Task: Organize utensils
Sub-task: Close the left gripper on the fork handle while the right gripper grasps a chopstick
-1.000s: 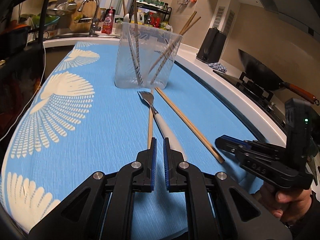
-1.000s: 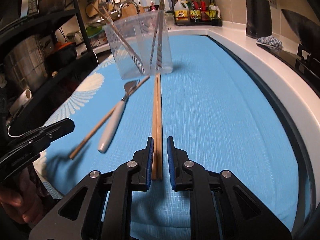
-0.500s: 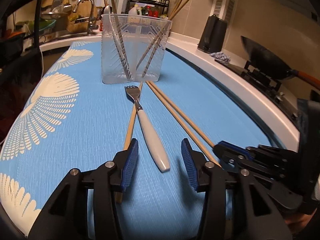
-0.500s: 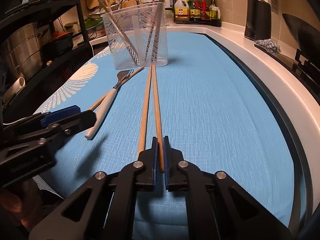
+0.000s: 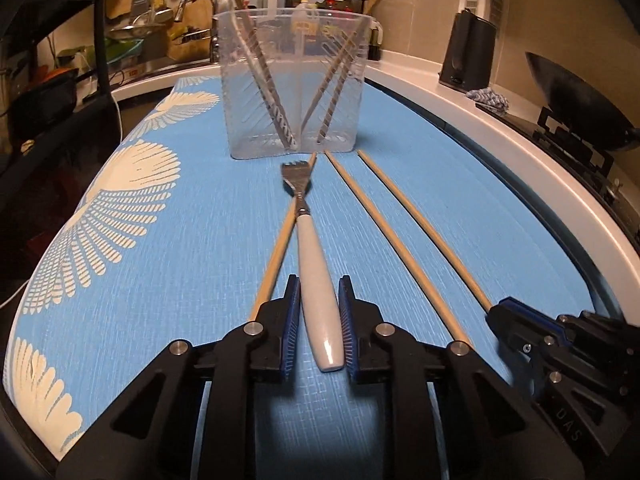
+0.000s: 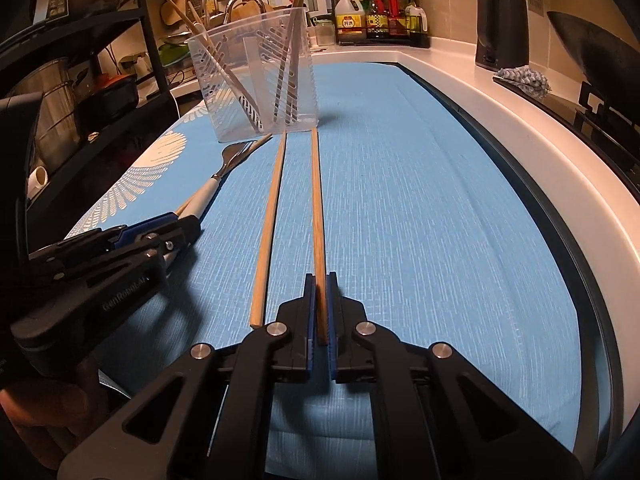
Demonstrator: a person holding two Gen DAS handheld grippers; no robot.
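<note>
While our left tool (image 5: pixel 319 326) straddled the white handle of the fork (image 5: pixel 318 280), its jaws had just been closing in on it, and the blue pads stood right beside the handle on both sides; we could not tell whether they pressed it yet. The fork lay flat on the blue mat (image 5: pixel 160 280) covering the counter (image 5: pixel 500 128), tines toward the clear plastic holder (image 5: pixel 292 80), and it lay across a wooden chopstick (image 5: pixel 276 264) that ran out to the left of the handle. Our right tool (image 6: pixel 319 306) was clamped on the near end of another chopstick (image 6: pixel 316 200), whose far tip reached the foot of the holder. A loose chopstick (image 6: pixel 270 224) lay on the mat just to its left, apart from it. In the holder, several chopsticks leaned against the walls. We saw the right tool low at the right edge of the left wrist view.
</note>
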